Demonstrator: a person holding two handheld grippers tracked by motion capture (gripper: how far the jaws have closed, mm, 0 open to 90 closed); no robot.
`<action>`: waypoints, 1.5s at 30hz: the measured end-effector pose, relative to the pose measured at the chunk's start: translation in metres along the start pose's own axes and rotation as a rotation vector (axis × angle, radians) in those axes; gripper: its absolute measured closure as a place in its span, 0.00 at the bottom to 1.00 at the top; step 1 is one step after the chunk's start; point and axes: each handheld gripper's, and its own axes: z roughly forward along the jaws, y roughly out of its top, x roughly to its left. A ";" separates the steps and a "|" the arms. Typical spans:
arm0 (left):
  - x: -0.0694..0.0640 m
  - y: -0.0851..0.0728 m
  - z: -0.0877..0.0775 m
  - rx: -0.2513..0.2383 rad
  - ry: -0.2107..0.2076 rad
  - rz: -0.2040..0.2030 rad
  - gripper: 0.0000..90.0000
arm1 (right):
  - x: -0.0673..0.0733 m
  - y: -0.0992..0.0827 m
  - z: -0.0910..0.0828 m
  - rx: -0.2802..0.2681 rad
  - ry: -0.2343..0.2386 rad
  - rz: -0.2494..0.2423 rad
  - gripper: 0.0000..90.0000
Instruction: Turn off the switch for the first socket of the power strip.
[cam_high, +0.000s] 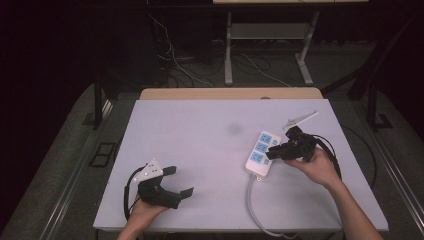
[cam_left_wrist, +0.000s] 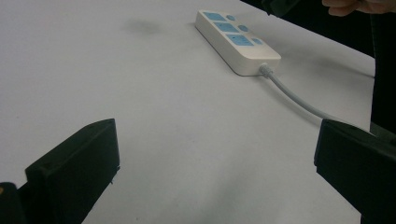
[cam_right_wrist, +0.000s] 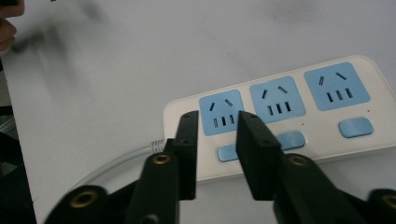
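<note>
The left gripper (cam_high: 179, 181) rested near-left on the table (cam_high: 200, 130), jaws wide apart. Right of centre lay the power strip (cam_high: 262, 152) (cable (cam_high: 254, 205) trailing near); the right gripper (cam_high: 271, 151) hovered over it, jaws narrowly parted, holding nothing

The power strip (cam_high: 262, 152) is white, with three light blue socket panels (cam_right_wrist: 279, 99) and light blue switch buttons (cam_right_wrist: 356, 127) beside them; the slots in the panels are dark. Its cable (cam_high: 255, 205) is pale grey. The table top (cam_high: 200, 150) is a plain whitish grey with one faint dark smudge (cam_high: 234, 129), perhaps a stain or a shadow. Both the left gripper (cam_high: 181, 181) and the right gripper (cam_high: 270, 152) are black; the right one carries brass-coloured screws (cam_right_wrist: 161, 159). The left gripper's top plate (cam_high: 149, 170) is light grey.
</note>
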 end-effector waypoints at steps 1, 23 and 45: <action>0.000 0.000 0.000 0.001 -0.001 0.001 0.00 | 0.000 0.000 0.001 0.001 0.001 0.004 0.85; 0.000 0.000 0.000 0.005 -0.005 0.007 0.00 | -0.011 0.000 0.021 0.052 -0.014 0.009 0.99; 0.000 0.000 0.002 0.011 -0.008 0.010 0.00 | -0.014 -0.010 0.033 0.065 0.019 0.010 1.00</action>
